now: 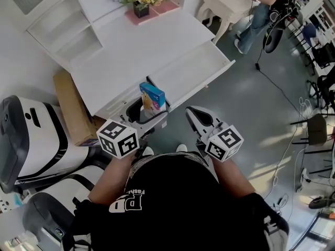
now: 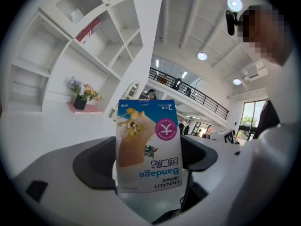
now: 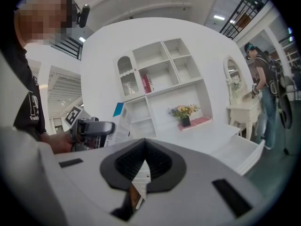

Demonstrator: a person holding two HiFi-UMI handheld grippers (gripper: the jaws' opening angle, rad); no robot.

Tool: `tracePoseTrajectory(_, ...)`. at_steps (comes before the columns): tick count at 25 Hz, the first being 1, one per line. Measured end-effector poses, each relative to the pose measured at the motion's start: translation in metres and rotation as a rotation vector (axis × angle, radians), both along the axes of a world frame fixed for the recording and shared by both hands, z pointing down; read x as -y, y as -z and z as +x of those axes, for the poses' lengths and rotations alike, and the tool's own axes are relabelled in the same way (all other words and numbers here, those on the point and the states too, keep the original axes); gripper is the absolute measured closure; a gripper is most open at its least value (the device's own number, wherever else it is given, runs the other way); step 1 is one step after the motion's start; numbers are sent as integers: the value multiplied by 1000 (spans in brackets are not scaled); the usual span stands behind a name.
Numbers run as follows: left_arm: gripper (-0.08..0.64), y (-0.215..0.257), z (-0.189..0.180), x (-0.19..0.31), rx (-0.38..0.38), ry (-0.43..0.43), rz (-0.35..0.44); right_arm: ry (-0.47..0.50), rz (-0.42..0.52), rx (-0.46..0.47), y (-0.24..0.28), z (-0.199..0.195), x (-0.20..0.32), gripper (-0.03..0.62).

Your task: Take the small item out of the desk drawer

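Two grippers are held out in front of the person, side by side and apart. The left gripper (image 1: pixel 148 113) pinches a small bandage box (image 2: pixel 148 145) between its jaws. The box is blue and white with cartoon figures and a pink circle. It stands on end, with its free end pointing away from the gripper and its printed face towards the gripper's camera, the lettering upside down there. The right gripper (image 1: pixel 198 117) has its jaws pressed together. A small white tag shows at the seam, and there is no other object between them.

Just ahead of both grippers is a white desk (image 1: pixel 131 51) with its drawer (image 1: pixel 193 69) pulled open. The drawer front is nearest the right gripper, and the box is held clear of the drawer, on the near side of it. Beyond the drawer, at the far edge of the desk, a dark pot of flowers (image 1: pixel 140 7) stands on a pink mat. To the left of that, a white shelf unit (image 1: pixel 68 30) rises from the desk. A flat cardboard carton (image 1: pixel 73 109) leans beside the desk, off to the left gripper's left.
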State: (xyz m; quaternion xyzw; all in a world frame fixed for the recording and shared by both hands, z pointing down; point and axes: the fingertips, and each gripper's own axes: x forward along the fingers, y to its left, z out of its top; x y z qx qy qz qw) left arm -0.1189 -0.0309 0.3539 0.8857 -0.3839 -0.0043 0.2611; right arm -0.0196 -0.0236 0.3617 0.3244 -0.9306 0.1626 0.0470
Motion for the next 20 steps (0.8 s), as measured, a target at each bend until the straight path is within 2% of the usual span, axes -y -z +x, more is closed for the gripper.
tracePoseTrajectory(20,143,-1,3,-9,10,-2,1,9,5,-17,0,5,-10,586)
